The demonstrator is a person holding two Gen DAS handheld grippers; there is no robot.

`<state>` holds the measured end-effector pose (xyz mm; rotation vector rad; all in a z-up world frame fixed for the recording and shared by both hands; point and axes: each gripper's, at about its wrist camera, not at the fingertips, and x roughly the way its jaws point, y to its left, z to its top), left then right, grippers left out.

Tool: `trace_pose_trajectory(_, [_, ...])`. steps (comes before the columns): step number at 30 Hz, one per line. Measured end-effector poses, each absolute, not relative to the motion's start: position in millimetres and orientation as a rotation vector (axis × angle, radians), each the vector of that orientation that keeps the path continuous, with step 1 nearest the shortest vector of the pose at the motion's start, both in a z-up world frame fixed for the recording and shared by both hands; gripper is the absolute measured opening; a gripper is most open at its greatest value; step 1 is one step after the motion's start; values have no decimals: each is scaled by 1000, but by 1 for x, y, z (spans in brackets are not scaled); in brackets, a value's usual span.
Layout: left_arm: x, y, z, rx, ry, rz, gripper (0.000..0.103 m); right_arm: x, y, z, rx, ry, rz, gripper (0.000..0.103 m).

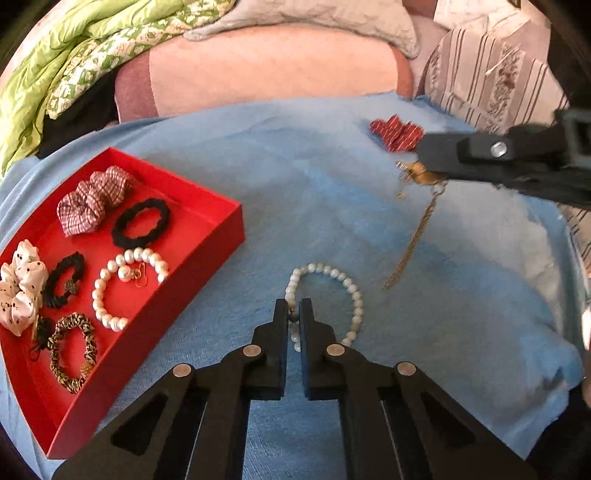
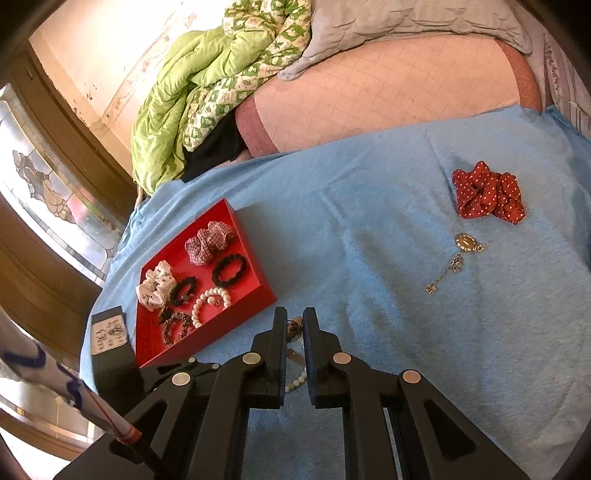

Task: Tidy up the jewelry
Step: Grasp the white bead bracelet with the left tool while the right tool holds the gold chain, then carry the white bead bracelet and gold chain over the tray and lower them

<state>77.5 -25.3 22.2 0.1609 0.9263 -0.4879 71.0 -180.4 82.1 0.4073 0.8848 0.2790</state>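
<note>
My left gripper (image 1: pixel 294 309) is shut on a pearl bracelet (image 1: pixel 345 285) that lies on the blue cloth (image 1: pixel 295 192). My right gripper (image 2: pixel 294 320) is shut on a gold pendant with a chain (image 2: pixel 295 328); in the left wrist view it hangs from the right gripper (image 1: pixel 424 168), the chain (image 1: pixel 413 240) trailing down to the cloth. The red tray (image 1: pixel 221 225) at the left holds scrunchies, black hair ties, a pearl bracelet (image 1: pixel 125 288) and a patterned bracelet (image 1: pixel 72 350). A red dotted scrunchie (image 2: pixel 487 192) and a gold brooch with chain (image 2: pixel 467 243) lie on the cloth.
A pink mattress (image 1: pixel 273 70) with a green quilt (image 1: pixel 62 62) and a grey pillow (image 1: pixel 314 14) lies behind the cloth. A striped fabric (image 1: pixel 491 81) is at the right. A stained-glass door (image 2: pixel 44 192) stands at the left in the right wrist view.
</note>
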Motion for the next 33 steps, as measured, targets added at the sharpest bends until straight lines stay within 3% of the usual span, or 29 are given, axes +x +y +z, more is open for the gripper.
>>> trace_pose_trajectory(17, [63,11,104,-7,681,-562,5,74,-177,90,414,852,273,9])
trace_pose_trajectory(33, [73,107,116,-119,632,-382,5,86,-115,104,402,794,396,9])
